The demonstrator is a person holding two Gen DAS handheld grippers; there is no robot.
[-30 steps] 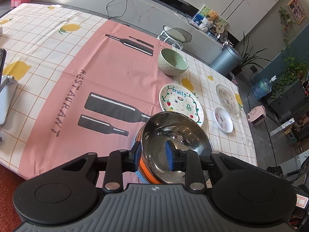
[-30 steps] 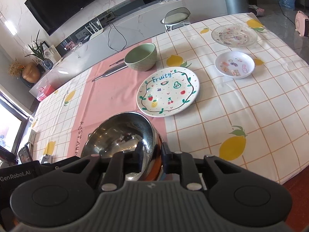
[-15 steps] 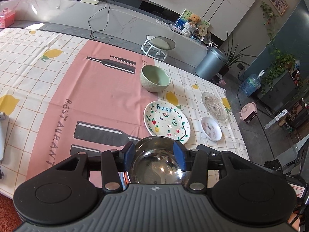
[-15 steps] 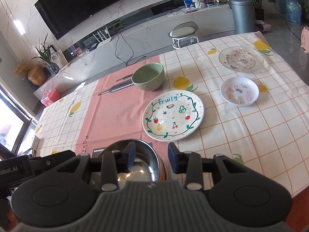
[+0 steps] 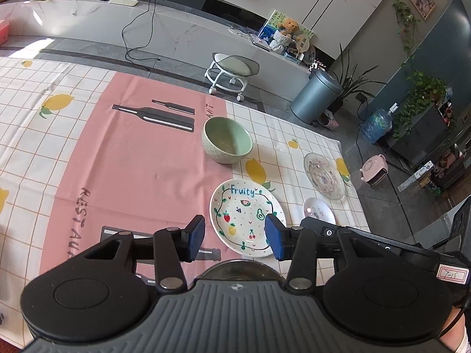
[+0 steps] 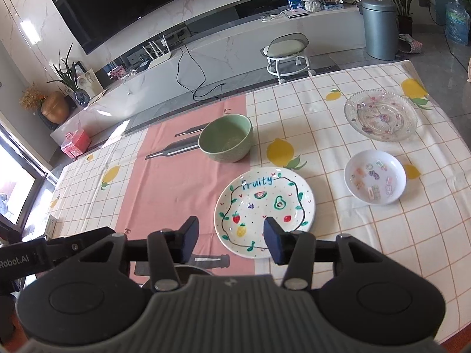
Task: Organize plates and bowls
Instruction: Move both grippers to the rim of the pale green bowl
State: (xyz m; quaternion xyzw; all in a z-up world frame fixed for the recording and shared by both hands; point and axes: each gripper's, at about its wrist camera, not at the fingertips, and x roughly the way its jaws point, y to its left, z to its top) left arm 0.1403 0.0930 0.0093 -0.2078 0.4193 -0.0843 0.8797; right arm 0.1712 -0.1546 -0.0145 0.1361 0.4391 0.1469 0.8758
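The steel bowl (image 5: 241,267) sits on the pink cloth close under both grippers, and only a sliver of its rim (image 6: 191,271) shows. My left gripper (image 5: 235,236) is open above it with nothing between its blue pads. My right gripper (image 6: 231,239) is beside it, its jaws opening and nothing between them. Ahead lie the "Fruity" plate (image 5: 244,214) (image 6: 265,203), a green bowl (image 5: 226,141) (image 6: 226,138), a patterned glass plate (image 5: 323,176) (image 6: 381,114) and a small white dish (image 5: 318,210) (image 6: 375,181).
A checked lemon tablecloth (image 6: 368,235) with a pink runner (image 5: 141,161) covers the table. Beyond the far edge stand a wheeled stool (image 5: 232,70) and a grey bin (image 5: 316,95). The floor drops off on the right side of the table (image 5: 362,214).
Both grippers have let go of the steel bowl's rim, opened, and drawn back and upward. The bowl has slid almost out of sight under the gripper bodies.
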